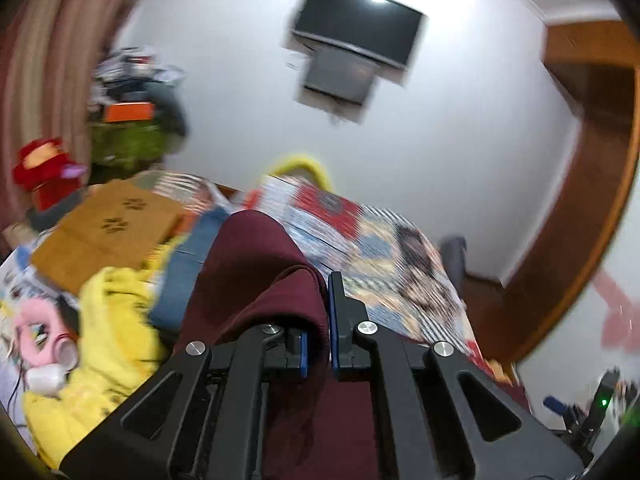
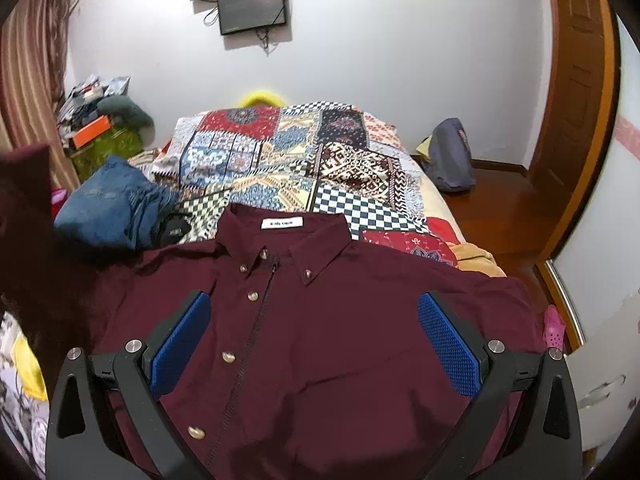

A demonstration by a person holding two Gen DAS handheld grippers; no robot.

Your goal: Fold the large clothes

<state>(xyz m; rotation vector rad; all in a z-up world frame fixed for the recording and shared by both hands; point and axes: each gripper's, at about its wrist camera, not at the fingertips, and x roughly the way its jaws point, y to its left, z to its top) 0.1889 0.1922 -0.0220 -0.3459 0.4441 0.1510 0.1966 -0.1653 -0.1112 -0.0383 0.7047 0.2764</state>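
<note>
A maroon button-up shirt point(image 2: 340, 320) lies front up on the bed, collar toward the far wall. My right gripper point(image 2: 314, 340) is open and hovers over the shirt's chest, one blue pad on each side of the button line. My left gripper point(image 1: 318, 320) is shut on a fold of the maroon shirt point(image 1: 256, 256) and holds it lifted above the bed. That lifted cloth also shows at the left edge of the right wrist view point(image 2: 28, 208). The left wrist view is motion-blurred.
A patchwork bedspread point(image 2: 288, 160) covers the bed. Blue jeans point(image 2: 108, 204) lie left of the shirt. Yellow cloth point(image 1: 116, 328), a brown folded item point(image 1: 108, 228) and a pink object point(image 1: 36, 332) lie at left. A backpack point(image 2: 448, 156) and wooden door point(image 2: 576, 80) stand right.
</note>
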